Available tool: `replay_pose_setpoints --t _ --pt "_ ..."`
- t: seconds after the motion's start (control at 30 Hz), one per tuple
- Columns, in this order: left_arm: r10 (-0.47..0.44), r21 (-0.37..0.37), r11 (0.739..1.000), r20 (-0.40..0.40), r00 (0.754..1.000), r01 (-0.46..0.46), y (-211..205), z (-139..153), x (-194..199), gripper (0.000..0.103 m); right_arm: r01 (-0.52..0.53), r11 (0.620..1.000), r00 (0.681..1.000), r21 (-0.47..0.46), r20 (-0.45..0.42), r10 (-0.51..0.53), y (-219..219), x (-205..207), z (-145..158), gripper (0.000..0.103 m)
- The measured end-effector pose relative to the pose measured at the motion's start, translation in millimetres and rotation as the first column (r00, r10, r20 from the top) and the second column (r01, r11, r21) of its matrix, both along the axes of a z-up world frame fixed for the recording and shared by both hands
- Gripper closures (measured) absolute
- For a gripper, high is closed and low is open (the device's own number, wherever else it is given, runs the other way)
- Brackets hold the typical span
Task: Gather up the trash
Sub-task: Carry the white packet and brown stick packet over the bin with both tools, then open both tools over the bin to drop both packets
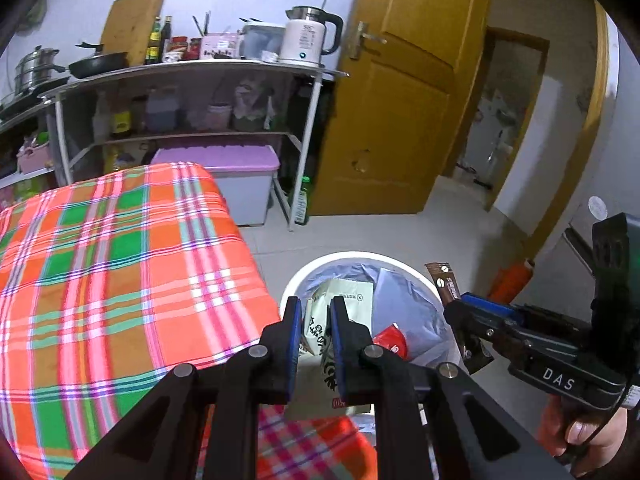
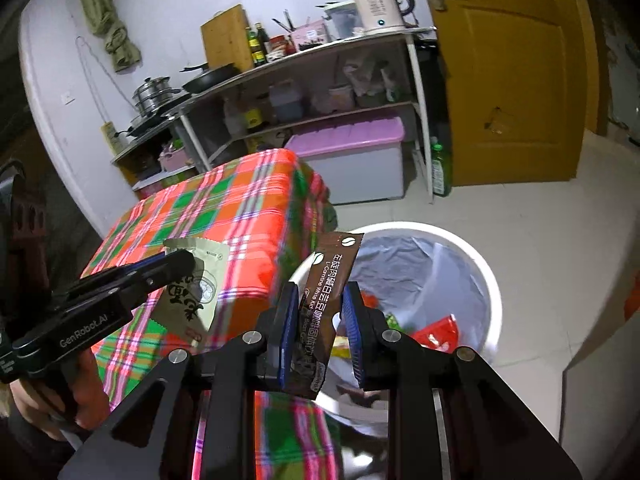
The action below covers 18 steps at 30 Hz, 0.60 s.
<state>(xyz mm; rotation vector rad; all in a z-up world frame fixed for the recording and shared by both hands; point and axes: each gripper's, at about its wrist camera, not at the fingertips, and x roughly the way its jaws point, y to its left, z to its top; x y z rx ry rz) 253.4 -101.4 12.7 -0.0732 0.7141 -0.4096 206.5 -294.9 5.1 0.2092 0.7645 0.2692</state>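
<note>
- Plaid-covered table (image 1: 120, 272): far left in both views, bare of litter where visible; it stands just beside the bin, so carries are short.
- Left gripper (image 1: 316, 344): jaws clamped on a pale green printed packet (image 1: 340, 300), pinched at its lower part so the sheet stands up between the pads. In the right wrist view this packet (image 2: 200, 280) hangs over the table edge, not yet over the bin.
- White trash bin (image 1: 344, 258): lined with a grey bag, on the floor; red wrappers already inside.
- Right gripper (image 2: 320, 328): clamped on a brown coffee sachet (image 2: 324, 292), held mid-length and upright at the bin's near rim.
- Judgement: both pieces in transit; release once above the opening.
</note>
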Motion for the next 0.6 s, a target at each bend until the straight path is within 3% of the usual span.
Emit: replay_pose_setpoints --t 0.6 --pt "-0.072 0.026 0.997 -0.103 0.992 0.075 -51 -45 42 0.088 0.067 0.998 0.991 0.01 -0.113 -0.066 -37 28 -45 0.079"
